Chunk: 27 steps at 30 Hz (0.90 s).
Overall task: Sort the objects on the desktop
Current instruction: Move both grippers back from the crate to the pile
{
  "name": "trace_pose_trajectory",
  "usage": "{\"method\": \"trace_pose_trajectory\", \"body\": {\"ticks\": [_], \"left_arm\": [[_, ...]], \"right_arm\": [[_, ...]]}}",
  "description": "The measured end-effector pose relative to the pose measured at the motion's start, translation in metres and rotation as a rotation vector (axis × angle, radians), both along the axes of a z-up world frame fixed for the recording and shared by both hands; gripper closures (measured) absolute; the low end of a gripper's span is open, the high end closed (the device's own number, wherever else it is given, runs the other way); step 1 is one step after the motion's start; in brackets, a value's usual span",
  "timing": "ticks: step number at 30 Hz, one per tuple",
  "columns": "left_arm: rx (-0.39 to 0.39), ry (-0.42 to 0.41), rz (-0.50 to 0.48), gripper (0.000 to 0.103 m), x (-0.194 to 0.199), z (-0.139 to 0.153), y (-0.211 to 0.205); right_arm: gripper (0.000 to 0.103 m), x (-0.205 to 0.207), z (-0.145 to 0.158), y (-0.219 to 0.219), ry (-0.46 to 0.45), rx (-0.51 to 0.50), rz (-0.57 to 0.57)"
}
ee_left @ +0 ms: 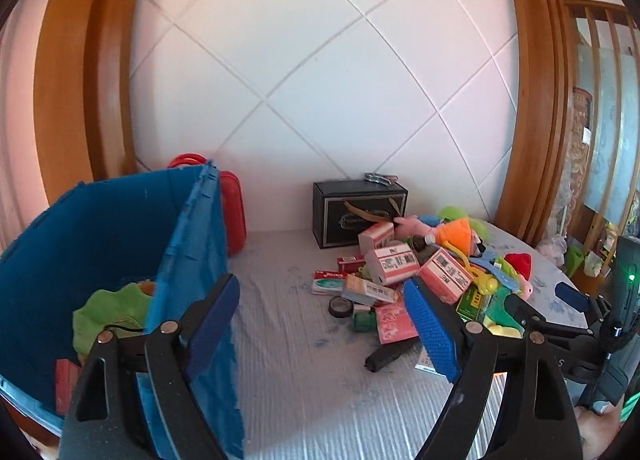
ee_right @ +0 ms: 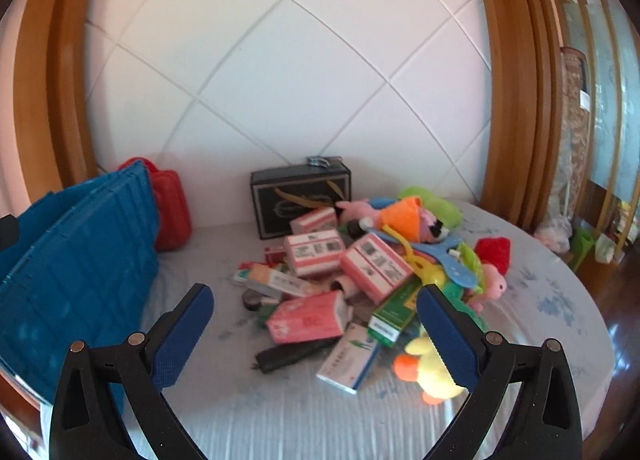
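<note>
The heap of boxes and toys (ee_right: 352,268) lay mid-frame on the desk (ee_right: 280,412); both tools (ee_left: 320,324) (ee_right: 316,332) hung apart and empty, so choosing a piece for the blue crate (ee_left: 100,228) seemed next.

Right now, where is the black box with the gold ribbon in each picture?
Left wrist view: the black box stands right of middle, against the white wall, behind the pile.
Right wrist view: the black box sits near the middle, against the wall.
Shared landmark: the red case to its left.
</note>
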State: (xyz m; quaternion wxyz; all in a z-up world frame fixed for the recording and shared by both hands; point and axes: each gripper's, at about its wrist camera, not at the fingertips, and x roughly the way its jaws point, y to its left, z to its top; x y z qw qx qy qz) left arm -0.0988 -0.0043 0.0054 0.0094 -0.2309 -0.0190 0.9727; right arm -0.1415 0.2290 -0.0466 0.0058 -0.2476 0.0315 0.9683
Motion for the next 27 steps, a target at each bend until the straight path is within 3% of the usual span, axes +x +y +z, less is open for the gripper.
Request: {"method": "trace_pose_trajectory", "body": {"ticks": [7,11,16,22,27], "left_arm": [[-0.003,-0.216,-0.040,0.019,-0.068,-0.082,0.071],[-0.056,-0.351,-0.094,0.019,-0.104,-0.136,0.090],[-0.062,-0.494,-0.198,0.019,-0.151,-0.198,0.101],[-0.173,-0.578,-0.267,0.019,-0.189,-0.252,0.109],[-0.157,-0.605,-0.314,0.019,-0.204,-0.273,0.110]], "right_arm": [[0.000,-0.049,-0.066,0.069,-0.213,-0.021,0.021],[0.000,-0.068,-0.098,0.081,-0.303,-0.033,0.031],[0.000,-0.087,-0.130,0.078,-0.387,-0.080,0.017],[0.000,-0.110,-0.170,0.055,-0.496,-0.090,-0.016],[0.000,-0.133,-0.198,0.040,-0.583,-0.079,-0.058]]}}
